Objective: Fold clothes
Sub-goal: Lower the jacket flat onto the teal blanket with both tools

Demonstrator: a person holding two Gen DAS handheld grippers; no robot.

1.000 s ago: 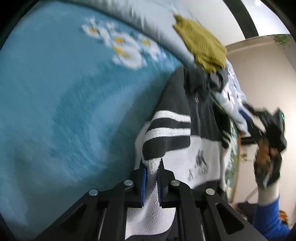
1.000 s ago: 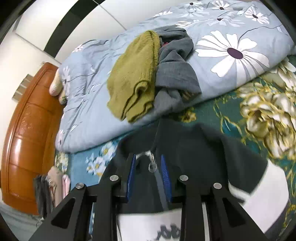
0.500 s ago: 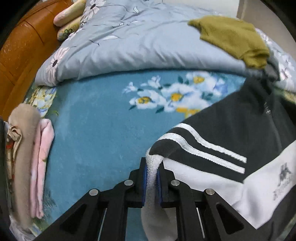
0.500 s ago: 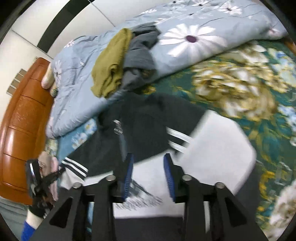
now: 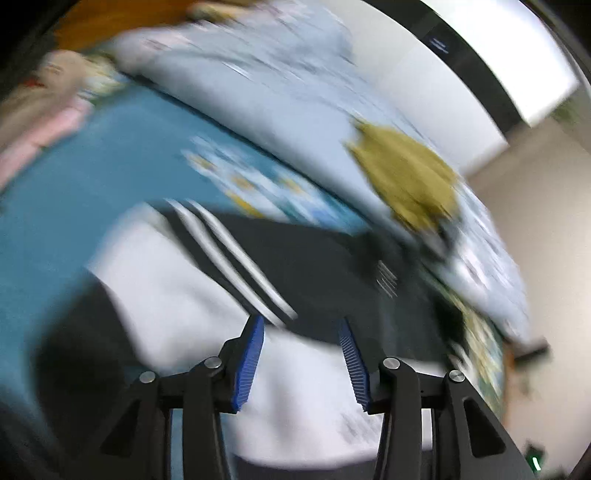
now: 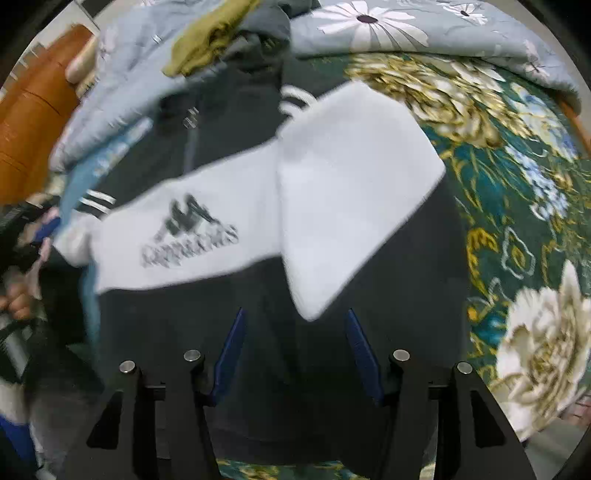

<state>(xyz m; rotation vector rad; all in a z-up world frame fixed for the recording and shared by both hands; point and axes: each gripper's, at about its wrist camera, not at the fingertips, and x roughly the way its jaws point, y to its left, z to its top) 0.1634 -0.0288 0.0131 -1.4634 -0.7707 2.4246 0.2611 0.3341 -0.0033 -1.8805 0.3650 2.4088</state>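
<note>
We hold both tools spread wide over the jacket, and neither has any cloth between its blue pads. The left tool (image 5: 301, 356) looks across the jacket (image 5: 303, 273) at a slant, its view badly blurred; just ahead of its fingertips run two white stripes on a dark sleeve. The right tool (image 6: 293, 354) points down over the jacket's (image 6: 280, 350) dark lower part, with nothing gripped.

The jacket lies spread on the bed, dark grey with a broad white band across the chest. In the right wrist view one white-ended sleeve (image 6: 351, 199) is folded in across the front, its tip just ahead of the right tool. Beside that sleeve, on the white band, sits a dark printed logo (image 6: 188, 236), too smeared to read. At the jacket's far left edge in the same view we see the other hand (image 6: 14, 302), only partly in view.

Beyond the jacket the bedspread (image 6: 517, 206) shows large flowers on green and blue. Further still, past the jacket's collar, a pale blue quilt (image 6: 424, 40) is heaped, and on it rest an olive-green garment (image 6: 207, 40) and a grey one (image 6: 266, 29) touching it. Farthest from the jacket stands a wooden headboard (image 6: 33, 122).
</note>
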